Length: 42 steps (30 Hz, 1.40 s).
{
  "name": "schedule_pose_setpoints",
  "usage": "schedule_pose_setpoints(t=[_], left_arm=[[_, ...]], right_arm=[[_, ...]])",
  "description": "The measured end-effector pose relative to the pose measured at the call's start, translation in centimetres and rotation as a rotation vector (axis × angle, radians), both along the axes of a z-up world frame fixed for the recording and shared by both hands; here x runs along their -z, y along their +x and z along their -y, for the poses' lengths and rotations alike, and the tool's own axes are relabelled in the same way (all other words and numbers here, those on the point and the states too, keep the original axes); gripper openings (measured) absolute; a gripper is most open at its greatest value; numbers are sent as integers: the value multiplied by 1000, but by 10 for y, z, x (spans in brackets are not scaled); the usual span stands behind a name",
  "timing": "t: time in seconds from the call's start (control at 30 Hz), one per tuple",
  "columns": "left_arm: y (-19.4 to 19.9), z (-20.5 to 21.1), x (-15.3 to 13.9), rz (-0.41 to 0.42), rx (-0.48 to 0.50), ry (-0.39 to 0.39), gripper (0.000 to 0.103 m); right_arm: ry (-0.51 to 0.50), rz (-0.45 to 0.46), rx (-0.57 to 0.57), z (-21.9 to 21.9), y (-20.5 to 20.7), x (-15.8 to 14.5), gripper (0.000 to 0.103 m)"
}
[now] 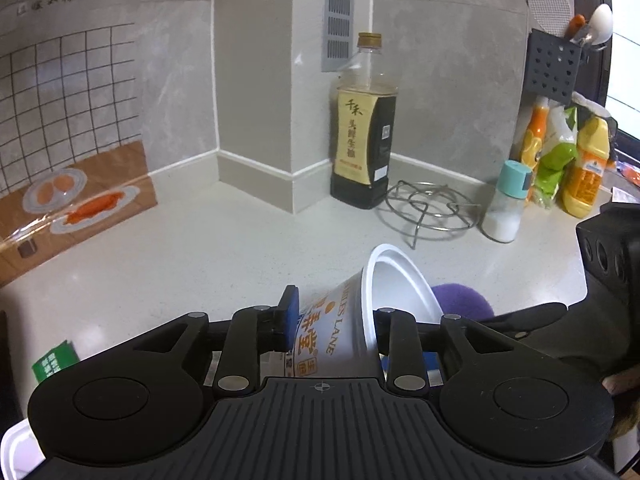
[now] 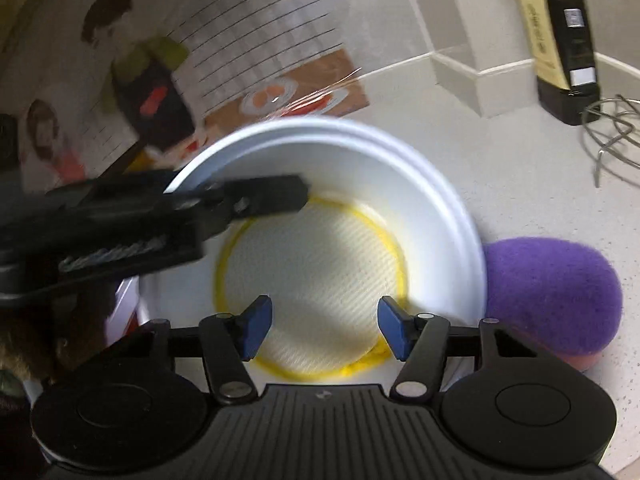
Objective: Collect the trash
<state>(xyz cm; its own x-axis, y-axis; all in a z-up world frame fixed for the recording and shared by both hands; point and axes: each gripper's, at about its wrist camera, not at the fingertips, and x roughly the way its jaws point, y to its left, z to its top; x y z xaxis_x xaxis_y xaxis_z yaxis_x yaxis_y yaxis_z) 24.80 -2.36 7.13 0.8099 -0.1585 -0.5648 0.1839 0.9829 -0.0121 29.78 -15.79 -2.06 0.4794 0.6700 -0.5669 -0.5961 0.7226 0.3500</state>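
My left gripper [image 1: 340,324] is shut on a white instant-noodle cup [image 1: 352,320], tilted with its mouth to the right, one finger outside and one inside the rim. In the right wrist view I look into the same cup [image 2: 440,220]; a yellow-rimmed disc [image 2: 312,280] lies at its bottom. The left gripper's finger [image 2: 248,200] reaches over the cup's rim from the left. My right gripper [image 2: 326,328] is open and empty, its blue pads just above the cup's mouth. A purple fuzzy sponge [image 2: 552,292] lies on the counter right of the cup; it also shows in the left wrist view [image 1: 464,300].
A soy sauce bottle [image 1: 362,128] stands by the wall corner, with a wire trivet [image 1: 430,204] and a salt shaker [image 1: 506,204] to its right. Orange and yellow bottles [image 1: 584,168] stand far right. A green packet [image 1: 54,364] lies at lower left on the white counter [image 1: 200,260].
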Motion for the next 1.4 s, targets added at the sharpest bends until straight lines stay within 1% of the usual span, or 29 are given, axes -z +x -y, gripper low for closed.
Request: schedule_pose_setpoints(t=[0.03, 0.07, 0.1, 0.13, 0.2, 0.27, 0.3, 0.37, 0.4, 0.47, 0.53, 0.63, 0.7, 0.73, 0.8, 0.87, 0.9, 0.93, 1.03, 1.1, 1.13, 1.17, 1.2, 1.23, 1.27, 1.3, 1.33, 1.37, 1.4], left_arm=[[0, 0, -1, -1, -2, -3, 31], [1, -2, -1, -5, -7, -8, 31], [2, -4, -1, -11, -14, -20, 30], [3, -7, 0, -16, -22, -32, 30], [5, -14, 1, -26, -42, -54, 30], [8, -20, 4, -39, -58, -70, 26], [9, -23, 6, -43, -73, -67, 24], [13, -30, 10, -56, -100, -70, 22], [14, -33, 11, -66, -108, -79, 20], [15, -40, 13, -67, -121, -92, 20], [14, -41, 14, -59, -132, -83, 18], [13, -44, 12, -46, -144, -81, 14], [12, -42, 4, 1, -168, -66, 13], [11, -37, -3, 55, -190, -27, 13], [5, -19, -18, 225, -223, 136, 14], [0, 5, -28, 382, -209, 322, 14], [-1, 17, -30, 447, -189, 416, 13], [-2, 27, -31, 490, -171, 486, 13], [-11, 48, -27, 587, -136, 616, 13], [-30, 62, -15, 729, -95, 710, 13], [-44, 70, -3, 831, -47, 795, 13], [-54, 77, 12, 929, -5, 910, 13], [-62, 85, 36, 1060, 50, 1087, 12], [-64, 88, 57, 1145, 100, 1233, 12], [-62, 91, 78, 1184, 160, 1374, 12], [-58, 91, 94, 1190, 214, 1474, 13], [-53, 91, 106, 1174, 246, 1541, 12], [-48, 92, 113, 1141, 260, 1574, 12], [-44, 93, 116, 1111, 261, 1586, 12]], right_arm=[[-19, 19, -1, -4, -1, 0, 59], [-23, 16, -9, -7, 1, -1, 59], [-16, 1, -21, -8, 2, -1, 57], [-7, -20, -31, -10, 3, 0, 52], [-6, -28, -36, -13, 6, 1, 49], [-26, -1, -37, -17, 0, 3, 36], [-10, -7, -59, -19, 1, 3, 16], [1, -18, -48, -21, 0, 4, 10], [-3, -13, -38, -21, 0, 4, 0], [13, -24, -13, -17, 4, 3, 0], [40, -24, -2, -12, 6, -2, 0], [68, 1, 22, 1, 5, -16, 0], [101, 26, 45, 15, 2, -30, 0], [123, 47, 60, 22, 1, -37, 0], [150, 113, 109, 40, -7, -51, 0], [154, 145, 159, 55, -11, -59, 0], [164, 148, 179, 62, -13, -62, 0], [172, 148, 201, 70, -14, -63, 0], [176, 156, 237, 87, -18, -61, 0], [155, 172, 258, 94, -22, -57, 0], [141, 188, 261, 95, -24, -55, 0], [126, 204, 257, 96, -28, -53, 1], [118, 212, 255, 97, -31, -51, 1], [107, 219, 257, 98, -32, -48, 1], [97, 224, 264, 100, -33, -47, 1], [86, 225, 274, 101, -33, -45, 1], [82, 219, 287, 102, -31, -42, 1], [79, 211, 308, 103, -29, -40, 1], [88, 201, 309, 106, -28, -37, 1]])
